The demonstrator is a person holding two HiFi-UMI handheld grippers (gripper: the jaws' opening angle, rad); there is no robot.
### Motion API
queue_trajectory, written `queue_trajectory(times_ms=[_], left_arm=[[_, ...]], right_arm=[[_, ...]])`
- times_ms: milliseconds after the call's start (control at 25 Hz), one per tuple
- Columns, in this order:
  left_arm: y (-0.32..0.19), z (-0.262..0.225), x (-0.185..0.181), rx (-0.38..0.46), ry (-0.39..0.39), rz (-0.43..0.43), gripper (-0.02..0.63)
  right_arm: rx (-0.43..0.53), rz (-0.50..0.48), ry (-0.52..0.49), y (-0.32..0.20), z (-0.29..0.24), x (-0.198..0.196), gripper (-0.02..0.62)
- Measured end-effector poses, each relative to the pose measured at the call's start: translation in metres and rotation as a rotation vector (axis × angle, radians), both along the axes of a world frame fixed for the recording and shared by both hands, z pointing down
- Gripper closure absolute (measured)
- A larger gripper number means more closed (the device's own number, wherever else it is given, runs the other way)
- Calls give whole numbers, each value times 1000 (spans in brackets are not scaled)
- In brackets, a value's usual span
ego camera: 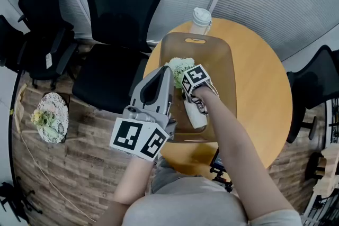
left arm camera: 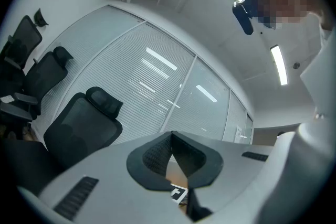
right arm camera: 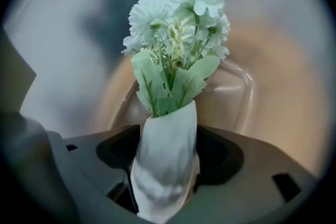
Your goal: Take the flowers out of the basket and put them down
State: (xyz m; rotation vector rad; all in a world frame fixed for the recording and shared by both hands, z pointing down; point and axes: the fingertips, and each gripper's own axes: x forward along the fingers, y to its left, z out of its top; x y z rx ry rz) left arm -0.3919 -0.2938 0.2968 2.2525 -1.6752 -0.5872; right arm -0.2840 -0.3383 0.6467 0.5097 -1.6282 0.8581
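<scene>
Round wooden table (ego camera: 265, 87) filled the right of the head view, with a black office chair (ego camera: 124, 2) standing past its far-left edge. A translucent brown basket (ego camera: 222, 61) sat on the table's left half, running from the near edge toward the far edge. The left gripper (ego camera: 161, 79) was raised at the basket's left side and pointed up and away at the window blinds (left arm camera: 157, 76). Its fingers (left arm camera: 157, 152) met at the tips with nothing between them. The right gripper (ego camera: 183, 74) reached in over the basket. Its jaws were spread wide but pressed on both sides of the white paper wrap (right arm camera: 165, 165), gripping the flowers (right arm camera: 178, 34). The flowers (ego camera: 179, 66) were pale green-white blooms over the basket's far-left part; I could not tell whether they touched its floor. A lidded white cup (ego camera: 201, 19) stood just beyond the basket's far rim.
</scene>
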Motion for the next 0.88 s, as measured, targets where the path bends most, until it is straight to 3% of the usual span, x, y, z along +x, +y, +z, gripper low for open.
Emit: queue_trajectory(times_ms=[880], left_arm=[[20, -9, 22, 21, -23, 17, 601]], right_arm=[[72, 2, -72, 4, -45, 14, 249]])
